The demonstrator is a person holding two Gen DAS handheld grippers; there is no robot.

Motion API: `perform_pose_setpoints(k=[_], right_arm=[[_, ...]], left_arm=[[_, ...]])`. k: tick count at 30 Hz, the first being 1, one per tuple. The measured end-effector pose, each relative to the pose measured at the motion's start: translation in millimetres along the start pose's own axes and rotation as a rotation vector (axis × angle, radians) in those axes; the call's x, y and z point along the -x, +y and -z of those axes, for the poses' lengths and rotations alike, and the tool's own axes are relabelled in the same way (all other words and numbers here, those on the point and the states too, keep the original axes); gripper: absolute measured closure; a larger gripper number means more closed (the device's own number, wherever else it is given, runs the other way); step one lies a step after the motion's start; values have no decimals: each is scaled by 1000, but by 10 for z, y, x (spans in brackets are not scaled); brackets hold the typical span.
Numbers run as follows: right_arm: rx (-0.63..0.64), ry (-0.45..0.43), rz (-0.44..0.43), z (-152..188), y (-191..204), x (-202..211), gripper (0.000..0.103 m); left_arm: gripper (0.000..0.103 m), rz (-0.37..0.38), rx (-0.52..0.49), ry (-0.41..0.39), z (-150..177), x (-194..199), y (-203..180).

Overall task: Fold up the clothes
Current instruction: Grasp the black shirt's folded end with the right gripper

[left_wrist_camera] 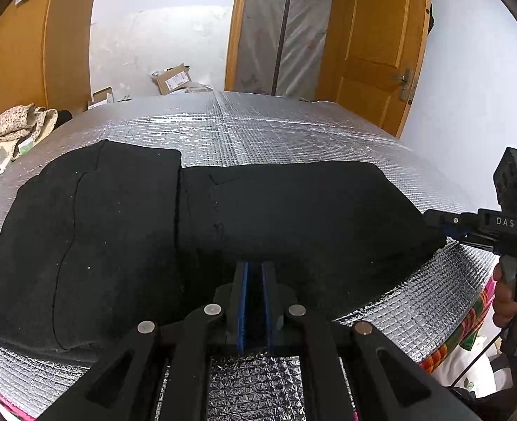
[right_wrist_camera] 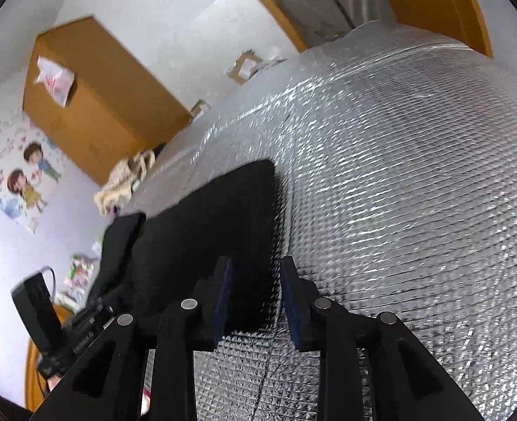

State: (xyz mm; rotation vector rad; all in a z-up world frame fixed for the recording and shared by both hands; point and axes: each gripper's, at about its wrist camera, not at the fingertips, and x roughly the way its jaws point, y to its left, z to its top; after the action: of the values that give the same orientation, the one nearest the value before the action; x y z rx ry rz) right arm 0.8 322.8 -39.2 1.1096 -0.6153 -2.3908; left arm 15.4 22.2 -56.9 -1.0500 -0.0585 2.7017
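A black garment (left_wrist_camera: 195, 224) lies partly folded on the silver quilted surface (left_wrist_camera: 258, 129). A thicker folded part is at the left and a narrower part reaches right. My left gripper (left_wrist_camera: 254, 270) is shut on the garment's near edge, with black cloth pinched between its blue pads. My right gripper (left_wrist_camera: 437, 222) shows at the garment's right end in the left wrist view. In the right wrist view my right gripper (right_wrist_camera: 254, 273) is open, its jaws either side of the garment's edge (right_wrist_camera: 223, 224). My left gripper's body (right_wrist_camera: 58, 329) shows at the lower left there.
A pile of floral and beige clothes (left_wrist_camera: 16, 129) lies at the surface's far left. Cardboard boxes (left_wrist_camera: 172, 77) sit beyond the far edge. A wooden door (left_wrist_camera: 374, 45) and wardrobe (right_wrist_camera: 93, 98) stand behind. A colourful patterned cloth (left_wrist_camera: 469, 319) hangs below the right edge.
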Motion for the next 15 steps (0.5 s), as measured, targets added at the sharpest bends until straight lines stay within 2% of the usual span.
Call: perform_pose_setpoints(k=[7, 12, 15], right_arm=[[-1, 20, -5, -23, 26, -64, 73], [8, 35, 2, -79, 56, -136, 73], [13, 45, 6, -112, 74, -179, 73]], left_arm=[[96, -26, 0, -44, -116, 143, 23], [96, -34, 10, 9, -93, -39, 71], [96, -29, 6, -5, -67, -46, 87]])
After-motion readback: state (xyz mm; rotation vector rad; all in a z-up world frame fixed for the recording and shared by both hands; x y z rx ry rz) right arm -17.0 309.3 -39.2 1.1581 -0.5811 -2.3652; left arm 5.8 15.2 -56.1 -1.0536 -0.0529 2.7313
